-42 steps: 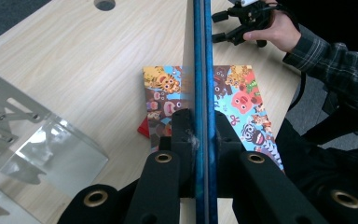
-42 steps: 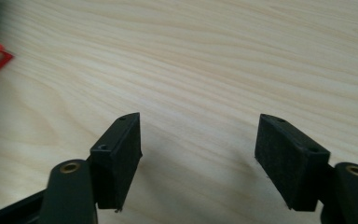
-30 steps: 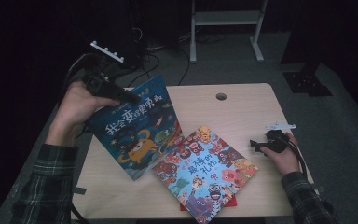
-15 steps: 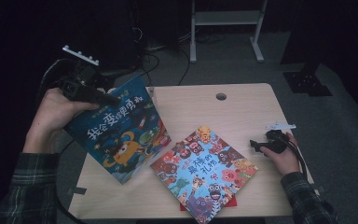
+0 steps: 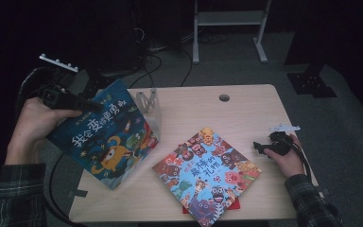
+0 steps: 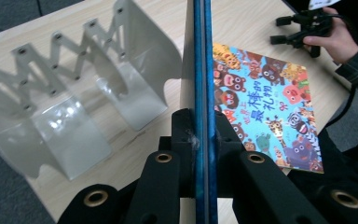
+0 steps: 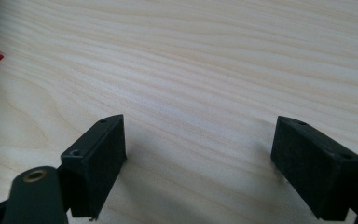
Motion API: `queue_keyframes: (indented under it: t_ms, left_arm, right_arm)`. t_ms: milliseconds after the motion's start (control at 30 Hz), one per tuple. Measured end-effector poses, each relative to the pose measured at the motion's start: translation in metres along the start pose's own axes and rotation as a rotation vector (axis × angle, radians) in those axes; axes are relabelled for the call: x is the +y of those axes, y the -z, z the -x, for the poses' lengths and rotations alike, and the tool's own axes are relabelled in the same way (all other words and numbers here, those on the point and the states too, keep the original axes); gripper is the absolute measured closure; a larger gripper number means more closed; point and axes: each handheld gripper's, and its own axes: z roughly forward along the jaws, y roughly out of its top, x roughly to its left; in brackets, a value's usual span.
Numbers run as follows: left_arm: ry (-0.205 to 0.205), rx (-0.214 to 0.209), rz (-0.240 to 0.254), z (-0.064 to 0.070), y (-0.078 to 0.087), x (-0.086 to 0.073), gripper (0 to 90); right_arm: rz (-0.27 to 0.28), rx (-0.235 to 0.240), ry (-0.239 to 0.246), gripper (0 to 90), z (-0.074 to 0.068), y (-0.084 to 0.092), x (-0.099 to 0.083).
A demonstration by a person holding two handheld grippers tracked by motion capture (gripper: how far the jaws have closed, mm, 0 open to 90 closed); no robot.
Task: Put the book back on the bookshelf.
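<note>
Over the wooden table's (image 5: 246,101) left edge, our left gripper (image 5: 82,105), jaws clamped on the dark-blue picture book (image 5: 106,137), had carried it leftward, baring the white expanding book rack (image 5: 152,106) for slotting, while our right gripper (image 5: 260,147) rested open.

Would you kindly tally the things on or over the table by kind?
Picture books: 2, the blue book clamped in the left gripper and the animal book lying flat.
Folding metal book racks: 1.
Red item under the animal book: 1.
Total: 4.
</note>
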Motion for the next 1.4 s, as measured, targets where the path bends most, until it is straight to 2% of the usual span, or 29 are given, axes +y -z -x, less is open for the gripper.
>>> queue_keyframes:
  t_ms: [167, 400, 767, 967, 1100, 1400]
  left_arm:
    - [0.030, 0.036, 0.008, -0.007, 0.006, -0.008, 82.4]
    - [0.069, 0.055, 0.011, -0.018, 0.015, -0.019, 82.4]
    - [0.141, 0.114, 0.014, -0.038, 0.027, -0.036, 82.4]
    - [0.182, 0.134, 0.015, -0.049, 0.032, -0.037, 82.4]
    - [0.203, 0.174, 0.012, -0.055, 0.034, -0.035, 82.4]
    - [0.263, 0.226, 0.024, -0.076, 0.026, -0.029, 82.4]
  right_arm:
    - [0.000, 0.000, 0.000, 16.7, 0.000, 0.000, 0.000]
    - [0.000, 0.000, 0.000, 16.7, 0.000, 0.000, 0.000]
    - [0.000, 0.000, 0.000, 16.7, 0.000, 0.000, 0.000]
    - [0.000, 0.000, 0.000, 16.7, 0.000, 0.000, 0.000]
    - [-0.001, 0.000, 0.000, 16.7, 0.000, 0.000, 0.000]
    - [-0.001, 0.000, 0.000, 16.7, 0.000, 0.000, 0.000]
